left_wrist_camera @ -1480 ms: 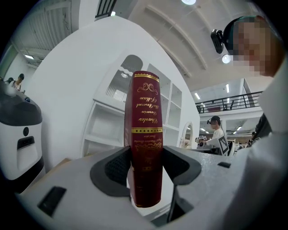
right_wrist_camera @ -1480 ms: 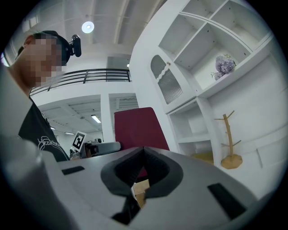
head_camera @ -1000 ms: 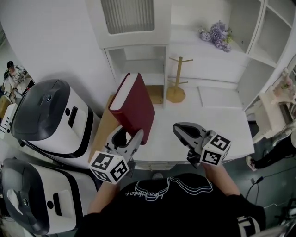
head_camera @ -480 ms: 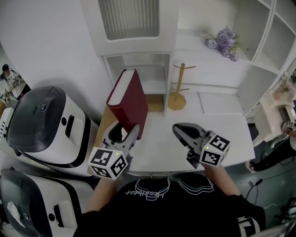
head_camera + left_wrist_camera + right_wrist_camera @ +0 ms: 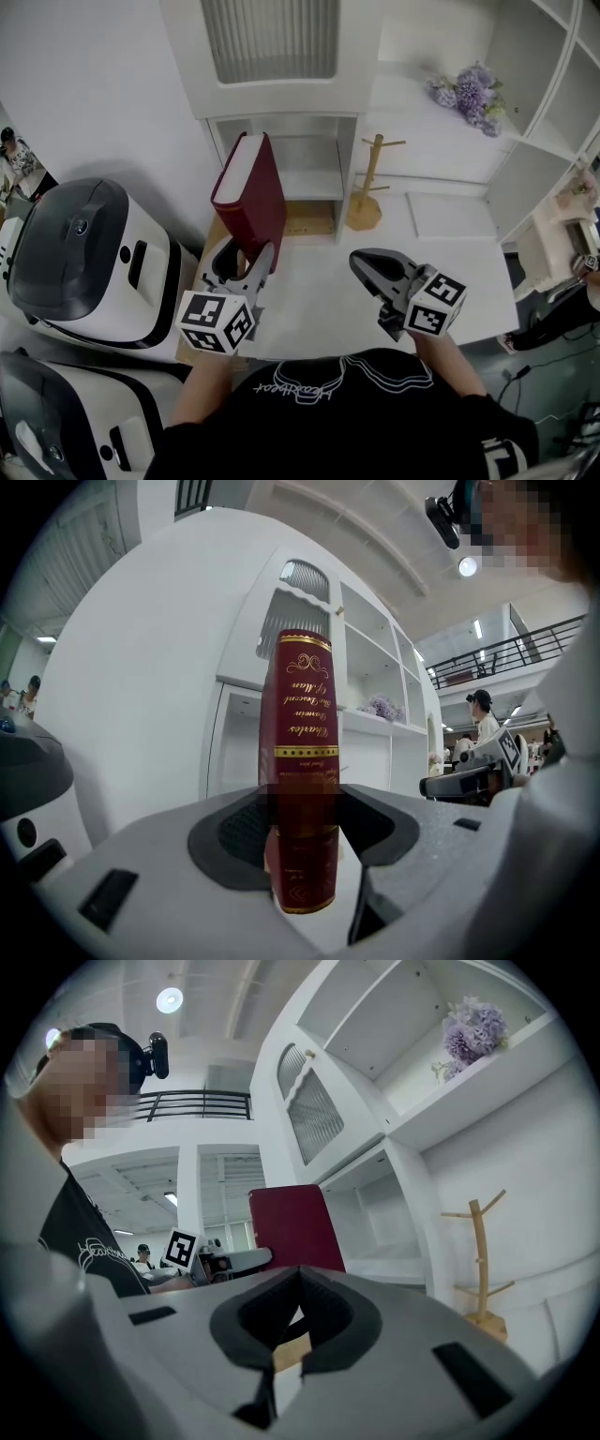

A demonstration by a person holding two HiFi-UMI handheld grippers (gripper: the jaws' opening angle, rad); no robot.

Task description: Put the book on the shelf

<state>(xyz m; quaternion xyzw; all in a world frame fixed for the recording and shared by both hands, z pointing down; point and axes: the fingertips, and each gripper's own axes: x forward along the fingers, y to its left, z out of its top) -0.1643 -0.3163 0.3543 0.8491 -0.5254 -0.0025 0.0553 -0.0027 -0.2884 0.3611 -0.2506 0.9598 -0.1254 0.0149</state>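
- Shelving [image 5: 349,169], white, rises straight ahead of the left gripper [image 5: 242,257] and the right gripper [image 5: 366,263], with an open compartment just beyond the left one's tips.
- White table [image 5: 441,272] spreads below both grippers and runs on past the right one.
- Two white-and-grey machines [image 5: 84,262] stand off to the left of the left gripper.
- Red book [image 5: 251,192] stands upright in the left gripper with its spine facing back along the jaws. It is in front of the open compartment, not yet inside.
- Left gripper's jaws are clamped on the book's lower end, one on each cover.
- Right gripper's jaws are together with nothing between them. It is to the right of the book and apart from it.
- Wooden mug tree [image 5: 366,192] stands ahead of the right gripper, beside the shelving.
- Purple flowers [image 5: 466,86] lie higher, up and right of the right gripper.
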